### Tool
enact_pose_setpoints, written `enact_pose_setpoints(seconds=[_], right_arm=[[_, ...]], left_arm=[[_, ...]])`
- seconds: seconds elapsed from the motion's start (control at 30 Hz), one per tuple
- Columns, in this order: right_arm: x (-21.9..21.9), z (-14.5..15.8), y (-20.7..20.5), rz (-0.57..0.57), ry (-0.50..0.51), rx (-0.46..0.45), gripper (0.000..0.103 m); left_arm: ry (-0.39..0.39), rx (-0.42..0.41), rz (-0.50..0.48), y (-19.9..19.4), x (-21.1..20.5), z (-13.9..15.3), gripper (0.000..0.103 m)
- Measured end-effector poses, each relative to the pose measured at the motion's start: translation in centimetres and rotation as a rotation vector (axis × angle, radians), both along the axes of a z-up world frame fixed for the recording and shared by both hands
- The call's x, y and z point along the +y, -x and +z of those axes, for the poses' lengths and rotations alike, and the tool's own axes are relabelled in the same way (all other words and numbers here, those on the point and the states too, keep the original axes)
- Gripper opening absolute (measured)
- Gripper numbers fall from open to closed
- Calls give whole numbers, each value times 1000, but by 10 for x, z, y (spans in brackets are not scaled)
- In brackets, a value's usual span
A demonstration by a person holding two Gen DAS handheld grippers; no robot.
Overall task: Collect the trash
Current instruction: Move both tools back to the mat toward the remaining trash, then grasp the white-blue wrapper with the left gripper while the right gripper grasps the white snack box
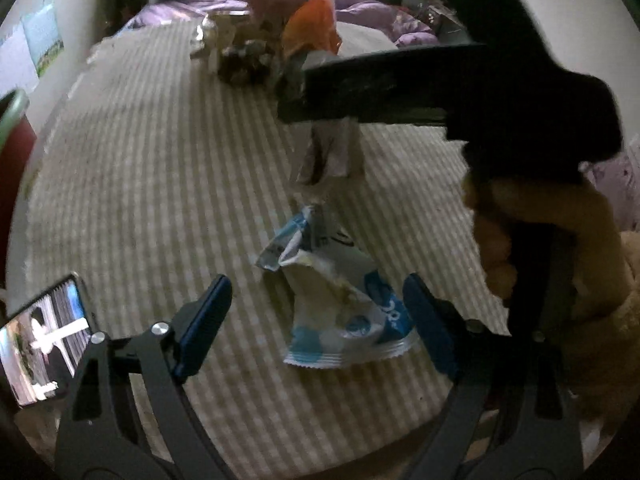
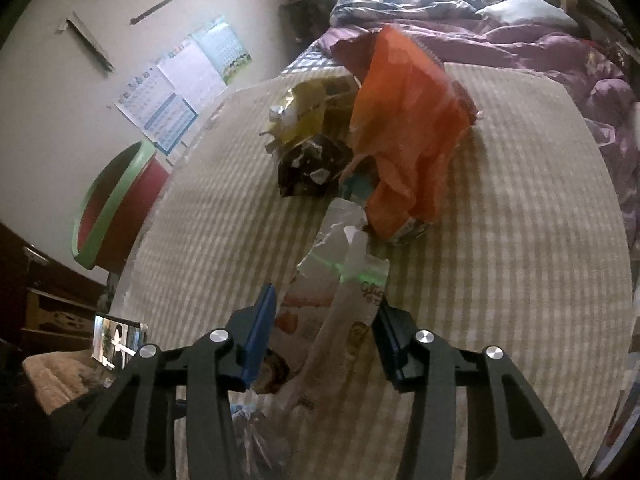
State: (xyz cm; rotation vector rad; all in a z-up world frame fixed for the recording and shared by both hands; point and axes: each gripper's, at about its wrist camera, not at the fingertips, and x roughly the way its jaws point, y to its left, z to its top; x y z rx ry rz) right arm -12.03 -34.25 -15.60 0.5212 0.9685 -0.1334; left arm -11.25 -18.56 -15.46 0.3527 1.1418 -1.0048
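Observation:
A blue-and-white snack wrapper (image 1: 340, 304) lies on the striped mattress (image 1: 160, 168) between the open fingers of my left gripper (image 1: 320, 320), which is empty. My right gripper (image 2: 324, 332) has a white and orange wrapper (image 2: 336, 300) between its fingers; the jaws stand apart and I cannot tell if they grip it. From the left wrist view that wrapper (image 1: 332, 152) hangs below the right gripper (image 1: 360, 84), above the mattress. Further back lies a pile: an orange bag (image 2: 404, 132), a yellow wrapper (image 2: 308, 112) and a dark wrapper (image 2: 312, 164).
A red bin with a green rim (image 2: 116, 204) stands by the wall left of the bed. A lit phone (image 2: 116, 344) leans at the near left edge. Purple bedding (image 2: 540, 48) is heaped at the far end and right. Paper charts (image 2: 180, 84) hang on the wall.

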Motion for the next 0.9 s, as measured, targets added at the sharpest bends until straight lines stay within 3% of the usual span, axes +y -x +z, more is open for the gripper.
enact_pose_setpoints(seconds=[0.2,0.3,0.4,0.5,0.9], right_arm=[[3,7,2,11,-2,-23,46],[10,10,-2,18,-4,-32,46],[18,14,-6,32,-3,-42,45],[24,20,-7,42,6,-58,45],[33,46,-13,58,66,-125,44]], left_arm=[[29,84,61,-15,8,-8,44],[49,68,88,-21,18,-1,29],[66,33,137,-28,30,6,20],[84,25,202,-39,44,12,14],[124,-59,348,-67,78,33,13]])
